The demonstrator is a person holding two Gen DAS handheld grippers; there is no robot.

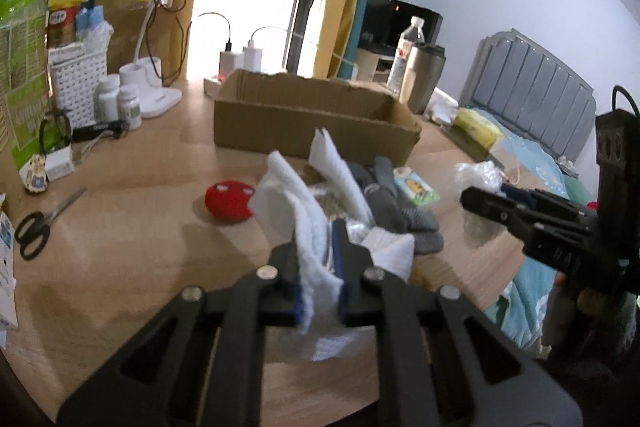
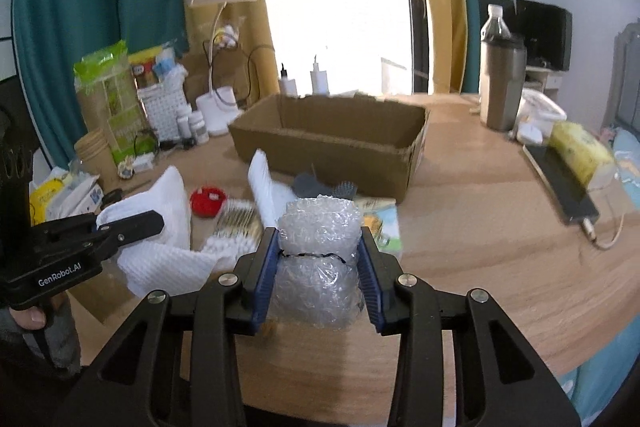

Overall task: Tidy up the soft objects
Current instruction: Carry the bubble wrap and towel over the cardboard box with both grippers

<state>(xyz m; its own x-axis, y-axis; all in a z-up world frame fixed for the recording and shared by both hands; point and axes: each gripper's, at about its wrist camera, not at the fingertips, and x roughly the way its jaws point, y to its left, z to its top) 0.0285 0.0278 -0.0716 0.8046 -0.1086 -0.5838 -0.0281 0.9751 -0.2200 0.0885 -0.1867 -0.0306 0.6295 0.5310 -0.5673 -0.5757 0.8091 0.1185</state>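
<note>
Soft objects are mostly not yet sorted: the cardboard box (image 2: 332,131) at the back of the counter (image 2: 480,227) shows bare inner walls, and as far as I can see nothing lies in it, though its floor is partly hidden. My left hand-held gripper (image 1: 318,267) is clamped on a white waffle-weave cloth (image 1: 308,227), held up off the counter with its folds hanging loose. My right hand-held gripper (image 2: 318,263) is closed on a roll of bubble wrap (image 2: 318,251) tied round the middle with a black band, its lower end close to the counter in front of the box.

Left on the counter between me and the box are a red knitted ball (image 1: 229,201), grey socks (image 1: 400,211), a strip of white foam (image 1: 340,171), a packet with a cartoon print (image 1: 416,189) and what looks like a bundle of cotton swabs (image 2: 236,223).

I judge the task to be near its start: two pieces are in hand, none visibly stowed, and several more wait. Carrying both held pieces across to the box seems the step in hand.
</note>
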